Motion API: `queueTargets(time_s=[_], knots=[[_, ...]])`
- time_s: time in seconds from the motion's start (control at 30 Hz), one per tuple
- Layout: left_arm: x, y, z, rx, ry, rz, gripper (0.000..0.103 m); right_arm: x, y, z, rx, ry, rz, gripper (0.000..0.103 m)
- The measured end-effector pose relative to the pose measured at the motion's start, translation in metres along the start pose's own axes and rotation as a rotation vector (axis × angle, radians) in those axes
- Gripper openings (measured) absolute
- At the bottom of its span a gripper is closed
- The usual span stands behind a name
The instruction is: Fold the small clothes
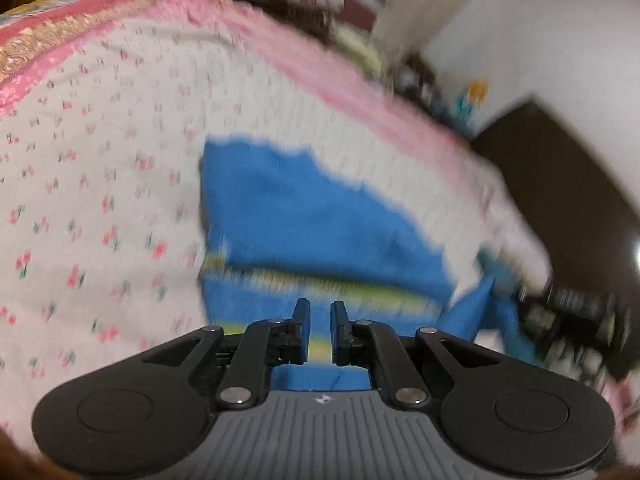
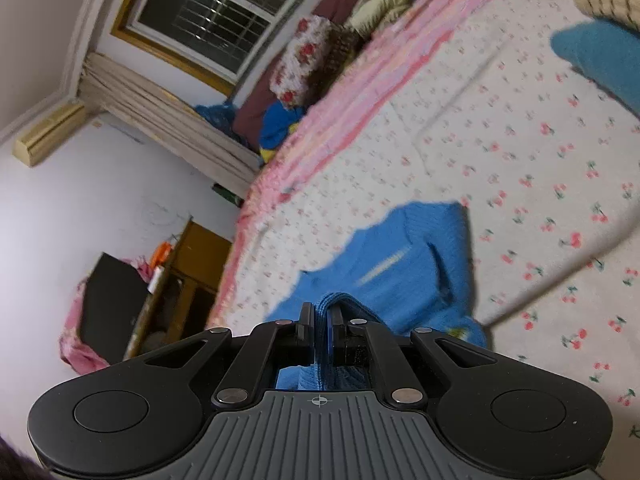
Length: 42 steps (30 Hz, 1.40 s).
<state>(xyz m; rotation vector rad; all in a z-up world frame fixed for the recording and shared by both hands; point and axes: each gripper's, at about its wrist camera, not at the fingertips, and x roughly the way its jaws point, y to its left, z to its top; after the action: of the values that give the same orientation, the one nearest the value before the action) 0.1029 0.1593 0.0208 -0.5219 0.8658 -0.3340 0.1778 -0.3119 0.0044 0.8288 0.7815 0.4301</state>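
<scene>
Cotton cover: a white bedspread (image 2: 520,160) printed with small red cherries on green stems lies over the bed, slightly creased, with a fluffy pink border (image 2: 352,92) running along its far edge.
Blue knit: a small blue sweater (image 2: 404,264) of ribbed wool with a thin yellow stripe lies on the bedspread, just ahead of both grippers.
Second garment: a teal knit piece (image 2: 596,60) rests further up the bed, well apart from the sweater.
Right gripper (image 2: 320,332): black jaws pressed nearly together, pinching a ribbed blue edge of the sweater, which bulges out above the pads.
Left gripper (image 1: 320,332): jaws drawn close with a narrow gap; blue and yellow fabric shows in that gap, but the blurred view does not tell whether the pads grip it.
Head of the bed: a floral pillow (image 2: 304,60) in red and white, a cream bundle and a heap of blue and yellow cloth (image 2: 280,124).
Room: white walls, a barred window (image 2: 224,16) dark outside with a lamp reflected in the glass, pleated beige curtains (image 2: 160,116) below it, a cream air conditioner (image 2: 48,136) and a wooden cabinet (image 2: 188,276) beside the bed.
</scene>
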Motion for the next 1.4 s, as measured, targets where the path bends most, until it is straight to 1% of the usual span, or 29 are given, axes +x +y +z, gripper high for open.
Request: queueTargets(time_s=[0.03, 0.13, 0.2, 0.27, 0.3, 0.37, 0.5, 0.57, 0.6, 0.63, 0.67, 0.73, 0.83, 1.0, 1.1, 1.2, 1.27, 1.33, 1.4], knots=[[0.002, -0.001, -0.006, 0.015, 0.024, 0.003, 0.015, 0.001, -0.006, -0.002, 0.014, 0.013, -0.011, 0.006], [0.013, -0.014, -0.019, 0.088, 0.100, -0.018, 0.017, 0.001, -0.011, -0.007, 0.016, 0.032, -0.027, 0.006], [0.019, -0.027, -0.025, 0.167, 0.140, -0.019, 0.022, -0.002, -0.010, -0.007, 0.015, 0.029, -0.017, 0.006], [0.024, -0.039, -0.029, 0.252, 0.173, 0.006, 0.026, -0.004, -0.008, -0.007, 0.013, 0.026, -0.013, 0.006], [0.027, -0.042, -0.030, 0.282, 0.186, 0.020, 0.031, -0.004, -0.008, -0.008, 0.012, 0.028, -0.012, 0.006], [0.032, -0.045, -0.033, 0.336, 0.214, 0.050, 0.036, -0.005, -0.010, -0.008, 0.016, 0.031, -0.012, 0.006], [0.041, -0.047, -0.044, 0.398, 0.267, 0.090, 0.037, -0.002, -0.010, -0.008, 0.020, 0.041, -0.012, 0.006], [0.049, -0.048, -0.049, 0.429, 0.272, 0.120, 0.035, -0.002, -0.010, -0.008, 0.019, 0.045, -0.011, 0.006], [0.050, -0.050, -0.050, 0.437, 0.264, 0.136, 0.025, -0.002, -0.010, -0.008, 0.020, 0.046, -0.012, 0.006], [0.047, -0.051, -0.050, 0.436, 0.255, 0.133, 0.020, -0.002, -0.010, -0.008, 0.020, 0.047, -0.013, 0.006], [0.045, -0.052, -0.049, 0.423, 0.246, 0.114, 0.012, -0.002, -0.010, -0.008, 0.021, 0.046, -0.014, 0.006], [0.039, -0.052, -0.043, 0.401, 0.211, 0.084, 0.011, -0.001, -0.010, -0.007, 0.025, 0.043, -0.011, 0.007], [0.025, -0.054, -0.031, 0.370, 0.137, 0.061, 0.011, -0.002, -0.007, -0.003, 0.028, 0.033, -0.003, 0.007], [0.002, -0.046, 0.003, 0.257, -0.024, -0.020, 0.011, -0.005, -0.004, 0.010, 0.064, -0.003, 0.038, 0.007], [-0.005, -0.040, 0.029, 0.207, -0.126, -0.049, 0.011, -0.007, 0.001, 0.024, 0.080, -0.041, 0.058, 0.007], [-0.008, -0.029, 0.051, 0.160, -0.217, -0.050, 0.011, -0.005, 0.004, 0.039, 0.102, -0.070, 0.080, 0.007], [-0.003, -0.015, 0.066, 0.101, -0.263, -0.042, 0.011, -0.001, 0.004, 0.048, 0.118, -0.088, 0.078, 0.007], [0.006, 0.000, 0.076, 0.041, -0.290, -0.030, 0.011, 0.008, 0.002, 0.057, 0.139, -0.096, 0.057, 0.007], [0.021, 0.014, 0.084, -0.010, -0.300, -0.002, 0.011, 0.023, -0.003, 0.065, 0.177, -0.085, 0.037, 0.007]])
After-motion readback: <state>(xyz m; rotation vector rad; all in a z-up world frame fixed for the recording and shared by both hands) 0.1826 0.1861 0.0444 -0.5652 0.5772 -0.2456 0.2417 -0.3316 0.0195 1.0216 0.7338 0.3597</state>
